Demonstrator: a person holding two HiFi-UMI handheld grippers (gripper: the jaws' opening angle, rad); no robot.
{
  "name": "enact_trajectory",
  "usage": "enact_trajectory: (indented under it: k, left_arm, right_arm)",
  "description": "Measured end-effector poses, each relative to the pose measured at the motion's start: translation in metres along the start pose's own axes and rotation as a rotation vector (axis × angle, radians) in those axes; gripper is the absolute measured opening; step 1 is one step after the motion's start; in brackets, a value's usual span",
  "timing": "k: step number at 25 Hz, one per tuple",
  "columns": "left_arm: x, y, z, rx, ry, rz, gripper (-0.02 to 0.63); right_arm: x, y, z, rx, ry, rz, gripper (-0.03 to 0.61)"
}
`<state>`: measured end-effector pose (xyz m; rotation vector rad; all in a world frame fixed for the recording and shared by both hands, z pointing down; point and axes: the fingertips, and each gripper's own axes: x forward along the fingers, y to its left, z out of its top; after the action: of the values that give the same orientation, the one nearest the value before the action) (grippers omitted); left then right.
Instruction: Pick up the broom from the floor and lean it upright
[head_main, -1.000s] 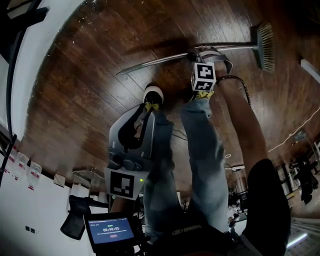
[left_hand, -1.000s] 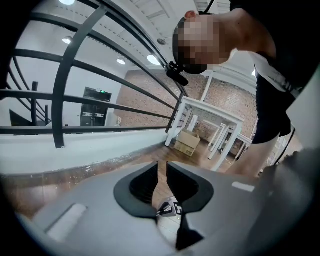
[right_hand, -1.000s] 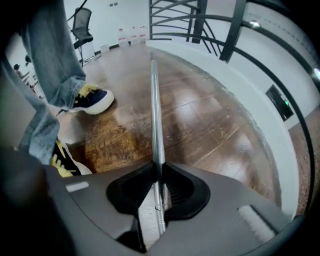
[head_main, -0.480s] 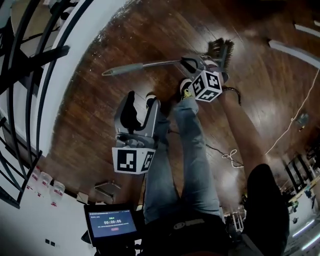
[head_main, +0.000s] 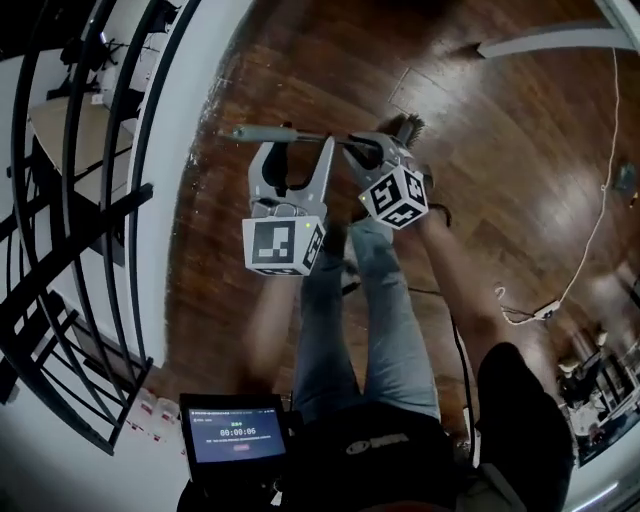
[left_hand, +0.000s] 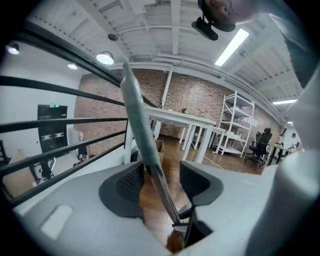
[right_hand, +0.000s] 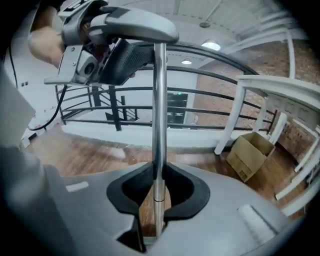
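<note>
Your broom (right_hand: 159, 125) is a thin silver pole with a grey-green grip (left_hand: 134, 110) at one end and a small head of brownish bristles (head_main: 408, 127) at the other. Your right gripper (head_main: 368, 150) has its jaws clamped on the bare pole near the head. Your left gripper (head_main: 295, 150) straddles the pole where the grip begins, jaws apart and just opened wider. A second ago the broom lay flat on the floor (head_main: 500, 150) with only your right gripper at it, and your left gripper hung down beside your legs (head_main: 380, 320). Now the broom is lifted in front of you, the grip end out to your left, and both grippers are on it. The floor is dark glossy wood with a pale cable (head_main: 590, 250) trailing at its right side. A black railing (head_main: 120, 150) curves along its left edge, and beyond are a brick wall (left_hand: 200, 95), white counters (left_hand: 190, 120) and a cardboard box (right_hand: 250, 150).
</note>
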<state>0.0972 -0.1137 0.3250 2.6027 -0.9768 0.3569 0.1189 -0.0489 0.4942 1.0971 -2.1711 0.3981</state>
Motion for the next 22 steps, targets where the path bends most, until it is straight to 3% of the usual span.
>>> enact_trajectory:
  k: [2, 7, 12, 19, 22]
  left_arm:
    - [0.033, -0.034, 0.023, 0.043, -0.014, -0.055, 0.129]
    - [0.097, -0.134, 0.082, 0.148, -0.015, -0.246, 0.110]
    - [0.153, -0.211, 0.130, 0.253, -0.021, -0.408, 0.103]
    - [0.238, -0.239, 0.157, 0.304, -0.048, -0.522, 0.101]
    - [0.238, -0.228, 0.133, 0.291, -0.025, -0.582, 0.101]
  right_arm:
    - [-0.024, -0.030, -0.003, 0.108, -0.026, -0.067, 0.077]
    - [-0.086, -0.097, -0.002, 0.360, -0.085, -0.204, 0.080]
    - [-0.134, -0.178, 0.003, 0.496, -0.166, -0.323, 0.080]
    - [-0.138, -0.284, -0.008, 0.559, -0.146, -0.435, 0.081]
    - [-0.118, -0.270, -0.019, 0.611, -0.117, -0.452, 0.081]
